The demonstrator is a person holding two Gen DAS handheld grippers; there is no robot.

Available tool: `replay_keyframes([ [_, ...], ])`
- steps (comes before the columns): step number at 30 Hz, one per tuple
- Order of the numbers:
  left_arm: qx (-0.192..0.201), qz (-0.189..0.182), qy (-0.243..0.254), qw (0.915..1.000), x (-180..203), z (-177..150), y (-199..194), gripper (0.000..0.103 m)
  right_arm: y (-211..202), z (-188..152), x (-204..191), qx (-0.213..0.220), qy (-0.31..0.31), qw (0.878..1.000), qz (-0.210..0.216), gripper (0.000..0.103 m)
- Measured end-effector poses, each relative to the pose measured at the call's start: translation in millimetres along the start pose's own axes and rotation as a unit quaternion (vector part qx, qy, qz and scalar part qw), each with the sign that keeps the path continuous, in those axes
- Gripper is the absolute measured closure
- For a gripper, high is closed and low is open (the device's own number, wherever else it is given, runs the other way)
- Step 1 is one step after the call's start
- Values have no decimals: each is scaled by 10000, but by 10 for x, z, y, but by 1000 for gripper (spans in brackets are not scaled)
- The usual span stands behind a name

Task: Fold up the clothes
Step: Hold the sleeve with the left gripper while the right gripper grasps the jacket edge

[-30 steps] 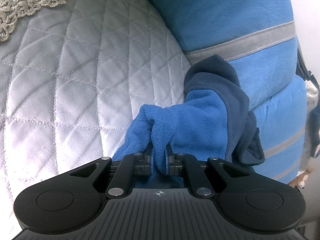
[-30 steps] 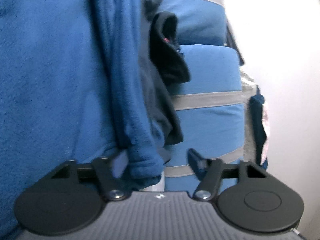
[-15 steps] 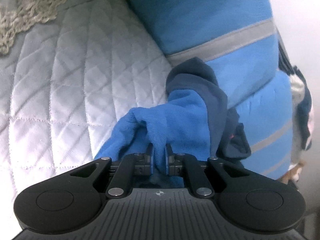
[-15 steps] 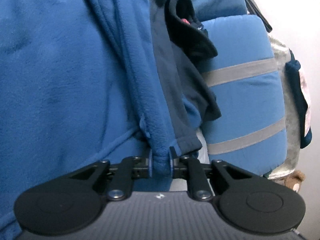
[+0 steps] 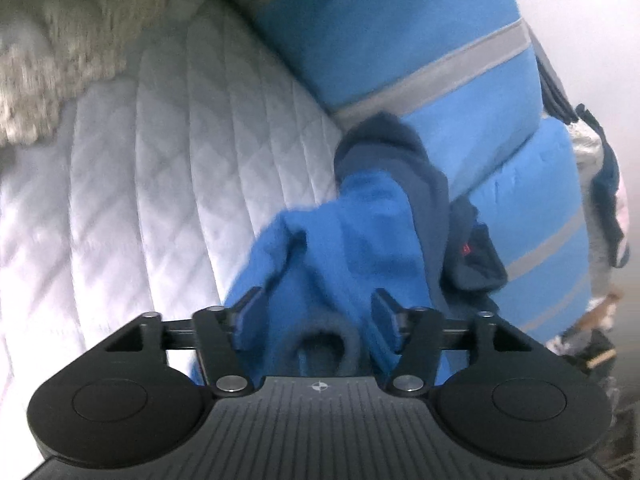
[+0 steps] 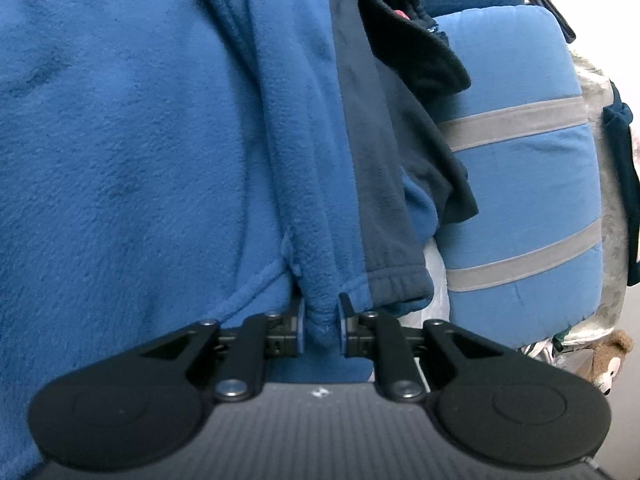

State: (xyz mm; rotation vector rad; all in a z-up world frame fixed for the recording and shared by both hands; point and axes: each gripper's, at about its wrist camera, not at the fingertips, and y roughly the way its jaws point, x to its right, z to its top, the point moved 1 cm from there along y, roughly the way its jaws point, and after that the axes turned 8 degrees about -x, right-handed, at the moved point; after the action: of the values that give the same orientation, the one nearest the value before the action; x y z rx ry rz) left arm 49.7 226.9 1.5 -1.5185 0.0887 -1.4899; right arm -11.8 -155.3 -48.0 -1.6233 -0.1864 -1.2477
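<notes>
A blue fleece garment (image 5: 352, 236) with navy panels and a dark collar lies on a quilted white bed cover (image 5: 132, 184). In the left wrist view my left gripper (image 5: 318, 300) has its jaws opening, spread wide on either side of a fold of the fleece, the pads clear of the cloth. In the right wrist view the same blue fleece (image 6: 132, 140) fills the left of the picture, and my right gripper (image 6: 321, 322) is shut on a bunched seam of it beside the navy cuff (image 6: 394, 276).
A rolled blue blanket with grey stripes (image 5: 460, 92) lies behind the garment against a pale wall, seen too as the blue blanket (image 6: 516, 184) in the right view. A lace-trimmed cream cloth (image 5: 60, 60) lies at the upper left. A soft toy bear (image 6: 612, 356) sits low right.
My left gripper has gone from shut on the fleece fold to wide apart and has risen a little. My right gripper closed onto the seam half a second ago and still holds it.
</notes>
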Motion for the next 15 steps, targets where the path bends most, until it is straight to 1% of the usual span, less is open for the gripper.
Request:
replay_keyframes([
  [1,-142,-92,-22,9999,-13,-7,31,37,3,-1,4,-1,18,10000,15,87],
  [5,-355,-190,246,9989,3,-54,152,37,14,-6,17,17,85,10000,36,87],
  [6,-396,-198,309,9985,7,-65,183,40,16,-8,18,25,96,9999,34,87],
  [7,-394,-146,353,9985,6,-73,217,44,14,-13,21,41,120,9999,30,87],
  [8,-384,-86,347,9986,-3,-84,239,66,6,-21,24,68,159,9998,24,87],
  [10,-396,5,159,9991,-54,-85,270,88,-17,-40,38,155,204,9996,-110,87],
  [13,-339,-120,-353,9987,-166,-51,281,90,-94,-73,106,347,341,9977,-475,87],
  [15,-248,-127,-401,9988,-153,-25,278,91,-131,-91,171,404,426,9958,-704,88],
])
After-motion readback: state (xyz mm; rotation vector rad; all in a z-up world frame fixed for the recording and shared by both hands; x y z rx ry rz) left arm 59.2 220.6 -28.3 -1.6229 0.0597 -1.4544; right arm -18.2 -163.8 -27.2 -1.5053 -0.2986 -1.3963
